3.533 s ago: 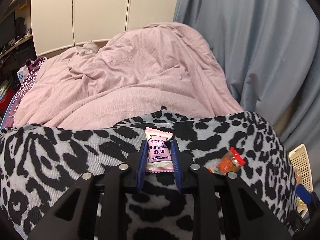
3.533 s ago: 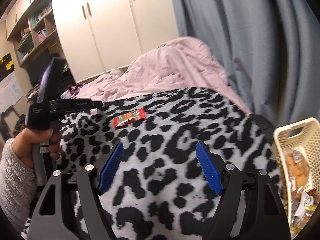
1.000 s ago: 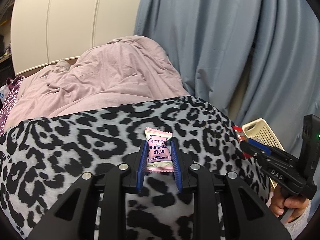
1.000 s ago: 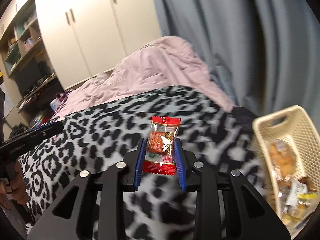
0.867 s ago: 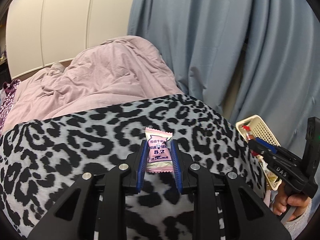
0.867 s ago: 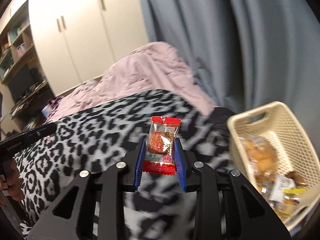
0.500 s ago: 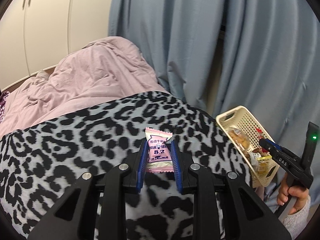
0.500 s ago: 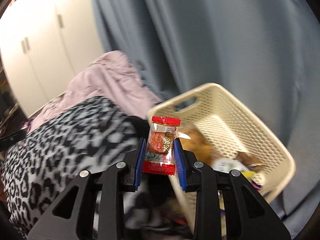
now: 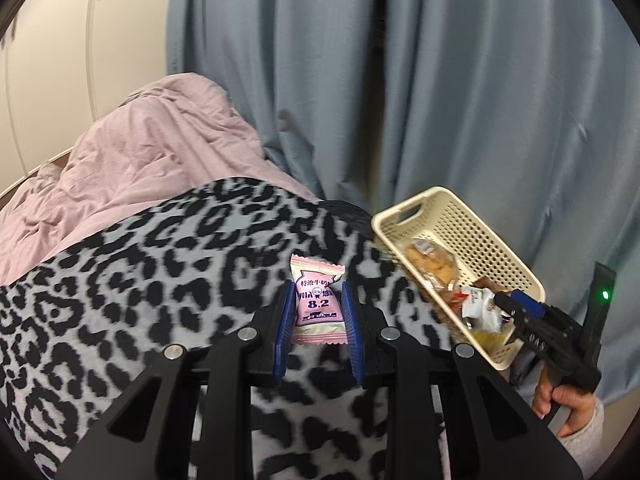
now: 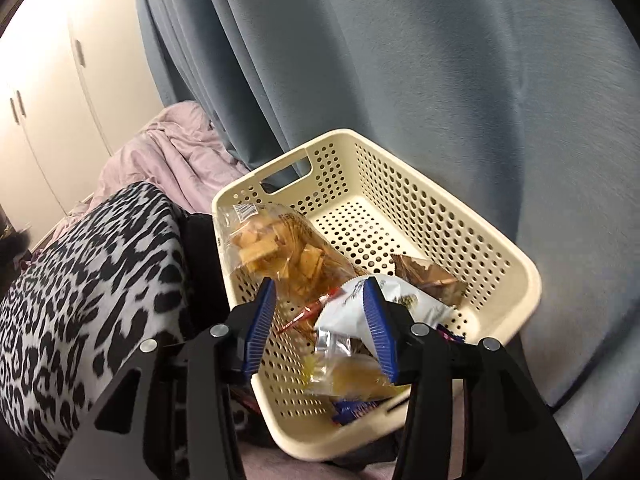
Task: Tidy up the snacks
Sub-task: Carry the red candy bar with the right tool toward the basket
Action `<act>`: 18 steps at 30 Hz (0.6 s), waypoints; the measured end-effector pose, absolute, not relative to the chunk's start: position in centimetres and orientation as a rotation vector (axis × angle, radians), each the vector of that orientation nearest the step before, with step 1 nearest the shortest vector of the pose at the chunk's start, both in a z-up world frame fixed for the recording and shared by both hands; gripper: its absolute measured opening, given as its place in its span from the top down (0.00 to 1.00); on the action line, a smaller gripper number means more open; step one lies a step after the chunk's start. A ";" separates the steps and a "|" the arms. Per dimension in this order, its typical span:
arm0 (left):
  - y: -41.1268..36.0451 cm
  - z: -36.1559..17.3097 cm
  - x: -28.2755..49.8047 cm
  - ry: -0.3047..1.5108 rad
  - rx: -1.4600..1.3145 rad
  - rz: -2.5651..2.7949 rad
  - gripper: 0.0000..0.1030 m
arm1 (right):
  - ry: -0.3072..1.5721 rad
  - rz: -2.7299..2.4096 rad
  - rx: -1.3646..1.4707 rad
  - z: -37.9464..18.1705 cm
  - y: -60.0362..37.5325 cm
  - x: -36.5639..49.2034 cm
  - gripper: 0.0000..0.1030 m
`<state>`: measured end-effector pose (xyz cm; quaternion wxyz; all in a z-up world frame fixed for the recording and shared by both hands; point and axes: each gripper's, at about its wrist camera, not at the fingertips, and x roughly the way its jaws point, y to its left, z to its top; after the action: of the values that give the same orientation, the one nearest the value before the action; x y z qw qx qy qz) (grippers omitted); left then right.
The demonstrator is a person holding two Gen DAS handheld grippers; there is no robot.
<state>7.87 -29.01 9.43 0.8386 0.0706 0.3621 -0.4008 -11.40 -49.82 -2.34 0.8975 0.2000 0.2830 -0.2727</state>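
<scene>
Pink and crinkly, the milk candy [image 9: 319, 300] sits upright at the centre of the left wrist frame, pinched by its sides between the blue pads of the left gripper [image 9: 318, 320]; this leaves its printed face and top seal clear, and it hangs above the leopard-print blanket [image 9: 120, 300]. Held that way it can probably be let fall straight down once it is over a container. To the right in the same frame, the cream perforated basket [image 9: 480, 240] stands beside the blanket's edge, against the blue curtain [image 9: 440, 80]. In the right wrist frame the right gripper [image 10: 320, 320] hovers over the basket's near end, its jaws parted, having just been opening, with nothing pressed between the pads. A red-wrapped snack [image 10: 308, 312] lies in the basket below them, among a clear bag of crackers [image 10: 276, 252] and a white packet [image 10: 360, 308]. Behind, at upper left, lie the lilac duvet [image 9: 140, 152] and white wardrobe doors [image 9: 60, 60].
</scene>
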 end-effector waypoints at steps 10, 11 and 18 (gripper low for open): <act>-36.8 8.9 4.8 0.787 0.217 -0.981 0.77 | 0.563 -0.527 0.364 -4.7 -45.7 -17.0 0.55; -37.6 8.8 4.4 0.789 0.226 -0.996 0.77 | 0.558 -0.529 0.351 -4.8 -45.3 -17.4 0.55; -43.2 7.4 2.7 0.851 0.249 -1.104 0.77 | 0.540 -0.461 0.351 -5.2 -43.4 -18.2 0.55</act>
<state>2.74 -43.23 7.44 0.7597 0.1144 0.3909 -0.5070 -18.23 -43.35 -5.23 0.9226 0.1708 0.2631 -0.2245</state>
